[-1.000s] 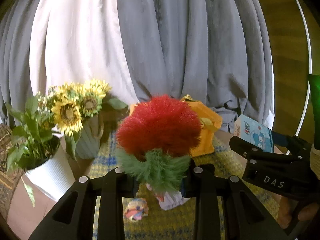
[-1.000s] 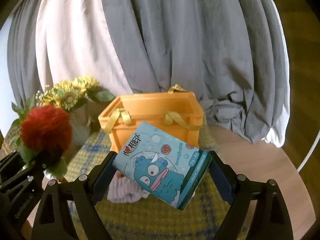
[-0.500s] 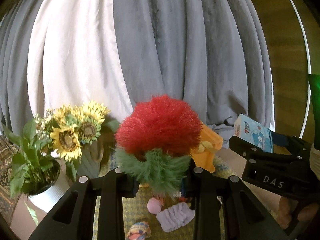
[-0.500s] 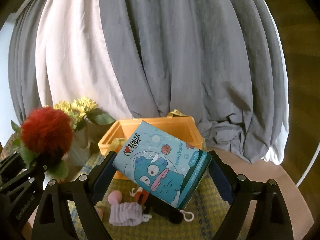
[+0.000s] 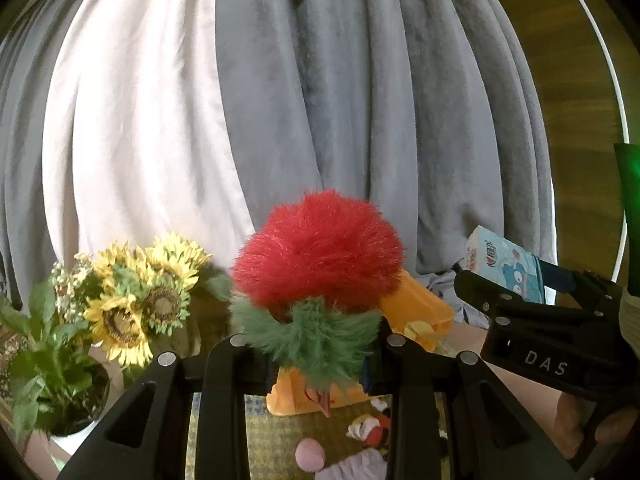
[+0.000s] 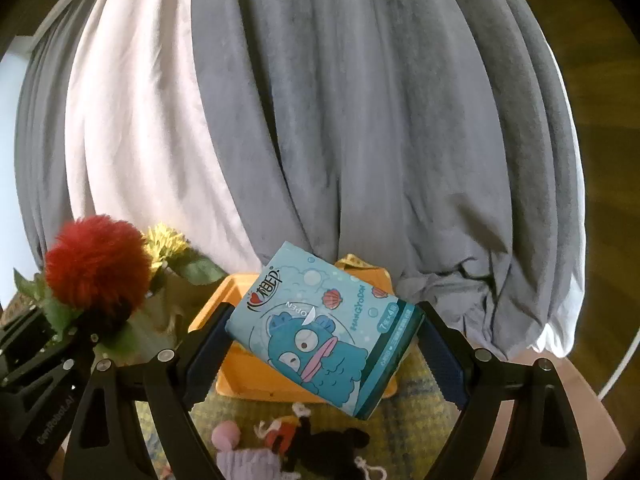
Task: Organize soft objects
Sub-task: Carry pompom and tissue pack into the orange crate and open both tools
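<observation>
Red-and-green plush (image 5: 316,276) clamped in left gripper (image 5: 316,354), aloft before orange bin (image 5: 416,308) | blue tissue pack (image 6: 324,336) pinched tilted in right gripper (image 6: 320,346), above bin (image 6: 240,376) | small toys (image 6: 304,432) on mat (image 6: 400,420) beneath

Wood surface (image 6: 580,408), lower frame; yellow plaid mat (image 6: 416,420) on it. Orange basket (image 6: 260,384), small plush toys (image 6: 320,440) on mat.

Orange basket (image 5: 416,312) mostly hidden behind red-green plush (image 5: 320,264); its interior blocked by tissue pack (image 6: 324,336); lilac knit item (image 6: 246,465) cut off at bottom edge; pack's small print unreadable.
</observation>
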Motion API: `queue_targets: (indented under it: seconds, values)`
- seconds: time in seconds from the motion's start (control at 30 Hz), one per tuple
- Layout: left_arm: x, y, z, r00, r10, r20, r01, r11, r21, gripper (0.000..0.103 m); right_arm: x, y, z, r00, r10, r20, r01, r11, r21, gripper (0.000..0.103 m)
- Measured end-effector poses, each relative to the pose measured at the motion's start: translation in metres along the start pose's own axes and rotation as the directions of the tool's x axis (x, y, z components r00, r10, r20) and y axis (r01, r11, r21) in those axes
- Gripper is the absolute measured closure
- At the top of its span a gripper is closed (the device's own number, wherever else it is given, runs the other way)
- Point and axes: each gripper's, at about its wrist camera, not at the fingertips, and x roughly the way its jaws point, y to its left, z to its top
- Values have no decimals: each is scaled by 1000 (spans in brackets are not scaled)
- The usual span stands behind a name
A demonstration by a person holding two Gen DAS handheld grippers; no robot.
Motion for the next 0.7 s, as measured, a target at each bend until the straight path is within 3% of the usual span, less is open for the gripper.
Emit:
queue_targets:
  seconds: [0.43, 0.7]
  values:
    - [61, 2, 25, 999, 7, -42, -7, 1000, 5, 73, 54, 3, 22, 1000, 21, -23, -21, 1000, -19, 14]
    - [101, 5, 36, 996, -4, -90, 4, 1000, 2, 73, 97, 0, 35, 996, 32, -84, -32, 999, -8, 14]
